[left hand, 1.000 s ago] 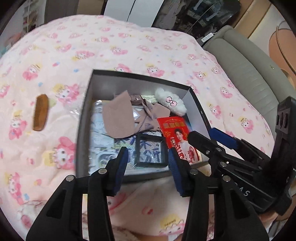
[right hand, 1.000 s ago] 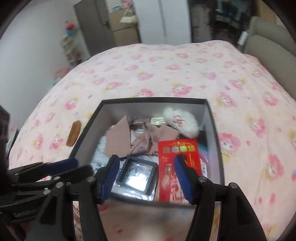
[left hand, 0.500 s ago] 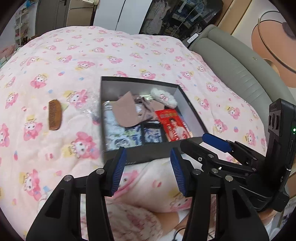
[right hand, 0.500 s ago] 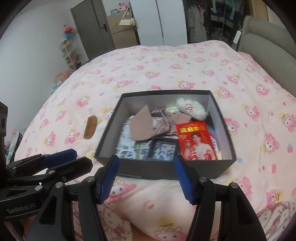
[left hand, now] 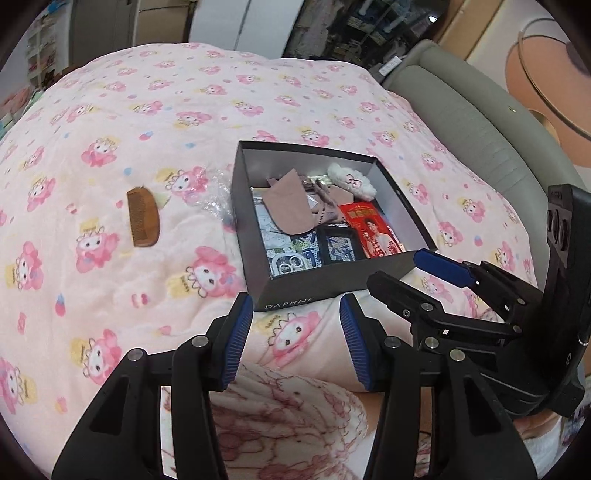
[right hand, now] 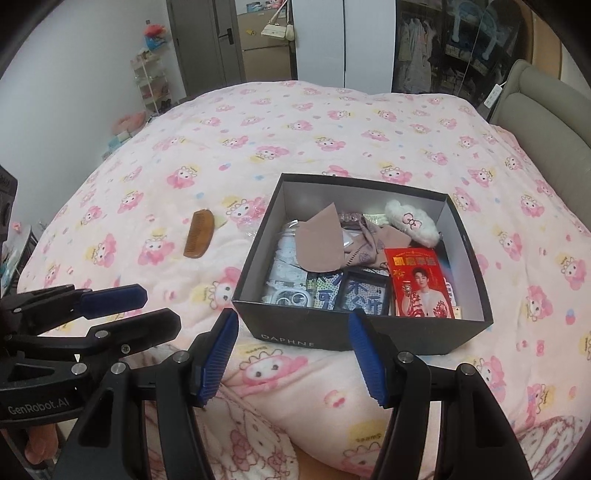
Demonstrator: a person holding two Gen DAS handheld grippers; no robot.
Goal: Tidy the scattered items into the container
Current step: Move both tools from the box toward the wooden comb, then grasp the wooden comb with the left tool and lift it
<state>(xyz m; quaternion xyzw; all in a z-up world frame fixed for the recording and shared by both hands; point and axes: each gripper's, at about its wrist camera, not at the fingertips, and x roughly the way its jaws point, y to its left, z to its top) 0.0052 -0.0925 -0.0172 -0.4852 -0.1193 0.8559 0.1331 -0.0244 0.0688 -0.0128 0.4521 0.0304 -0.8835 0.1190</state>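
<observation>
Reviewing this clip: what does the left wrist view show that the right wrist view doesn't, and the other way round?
Only the left wrist view shows the round orange shape beyond the headboard. Only the right wrist view shows the door, the white shelf and the hanging bag. Both show the box with the red card inside, the comb on the blanket, and both tongs, left and right, open and empty.

The left gripper [left hand: 295,343] was held tilted downward, its jaws set apart with nothing between the blue pads [left hand: 236,339]. The right gripper [right hand: 291,358] was held alongside at a like downward tilt (seen at the right edge of the left wrist view), its jaws likewise parted and empty. A small part of a hand [right hand: 38,445] was seen beneath the left gripper's body.
</observation>
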